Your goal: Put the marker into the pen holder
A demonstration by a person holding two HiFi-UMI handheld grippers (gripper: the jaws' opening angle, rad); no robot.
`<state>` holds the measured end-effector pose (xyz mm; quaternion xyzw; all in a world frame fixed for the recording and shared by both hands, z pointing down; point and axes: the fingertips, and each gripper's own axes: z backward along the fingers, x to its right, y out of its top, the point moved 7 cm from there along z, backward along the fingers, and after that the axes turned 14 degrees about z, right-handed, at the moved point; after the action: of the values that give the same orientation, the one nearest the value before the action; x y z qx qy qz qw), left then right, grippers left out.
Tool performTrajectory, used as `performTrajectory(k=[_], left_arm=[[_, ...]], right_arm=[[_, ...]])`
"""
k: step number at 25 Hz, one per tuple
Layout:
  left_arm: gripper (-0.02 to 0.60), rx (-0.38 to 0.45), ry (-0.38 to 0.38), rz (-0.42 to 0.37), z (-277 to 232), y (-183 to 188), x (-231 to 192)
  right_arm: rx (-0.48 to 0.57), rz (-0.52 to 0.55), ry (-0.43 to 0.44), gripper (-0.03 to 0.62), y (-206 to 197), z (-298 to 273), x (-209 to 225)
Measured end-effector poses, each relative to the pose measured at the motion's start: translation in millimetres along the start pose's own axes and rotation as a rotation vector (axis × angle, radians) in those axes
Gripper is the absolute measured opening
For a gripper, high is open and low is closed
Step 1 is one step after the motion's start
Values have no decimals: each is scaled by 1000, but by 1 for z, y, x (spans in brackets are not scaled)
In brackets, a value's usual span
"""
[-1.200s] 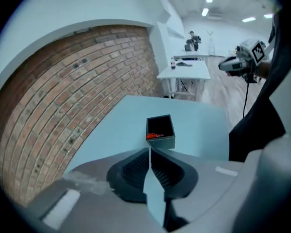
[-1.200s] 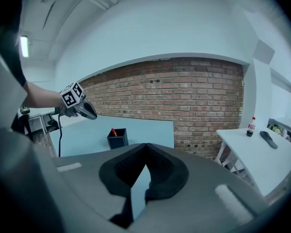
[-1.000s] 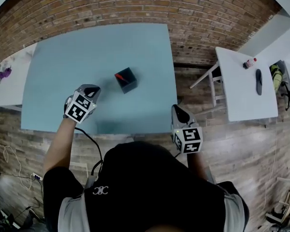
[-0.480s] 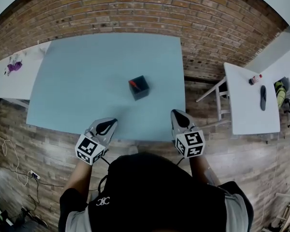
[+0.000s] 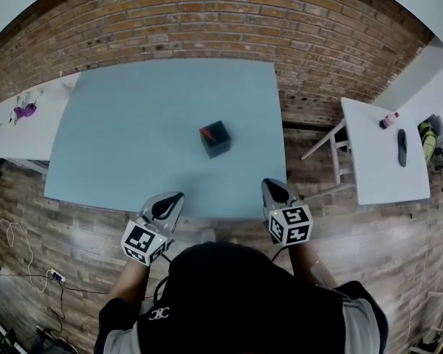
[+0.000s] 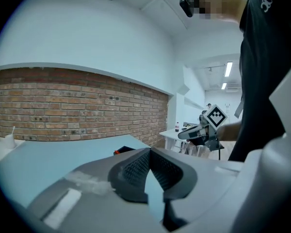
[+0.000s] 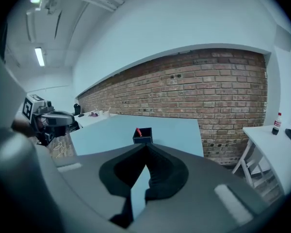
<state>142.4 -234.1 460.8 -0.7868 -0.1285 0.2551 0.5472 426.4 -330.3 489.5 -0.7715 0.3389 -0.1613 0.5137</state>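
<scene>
While both tongs hung at the bench's near edge, nothing on the blue bench [image 5: 118, 139] stood between them and the pen holder [image 5: 217, 141]; the whole surface around that dark square box was bare. Beyond the far edge ran a brick wall [image 5: 207, 21]. A white side table [image 5: 37, 135] sat just beside the far left corner, carrying a small purple object [image 5: 24, 110]. Off the right edge, across a strip of floor, stood another white table [image 5: 384, 161] with a small bottle [image 5: 387, 120] and a dark flat object [image 5: 402, 147] on it.

The pen holder stood upright, right of the bench's middle and about halfway between the far and near edges. The red marker [image 5: 207, 133] was inside it, leaning against the holder's left side with its end above the rim.

The left tongs [image 5: 170, 203] were over the near edge, left of the holder, with jaws pressed together and nothing between them. The right tongs [image 5: 275, 190] were by the near right corner, likewise closed and empty. Open bench lay on every side of the holder, widest toward the left edge and far left corner.
</scene>
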Motion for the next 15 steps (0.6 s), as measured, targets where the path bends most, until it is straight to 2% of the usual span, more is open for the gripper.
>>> performTrajectory(k=[9, 15], left_arm=[[3, -36, 44, -1, -2, -6, -9], [3, -60, 30, -16, -7, -7, -12]], right_arm=[[-15, 70, -14, 3, 0, 0, -11], [-44, 69, -49, 3, -5, -2, -10]])
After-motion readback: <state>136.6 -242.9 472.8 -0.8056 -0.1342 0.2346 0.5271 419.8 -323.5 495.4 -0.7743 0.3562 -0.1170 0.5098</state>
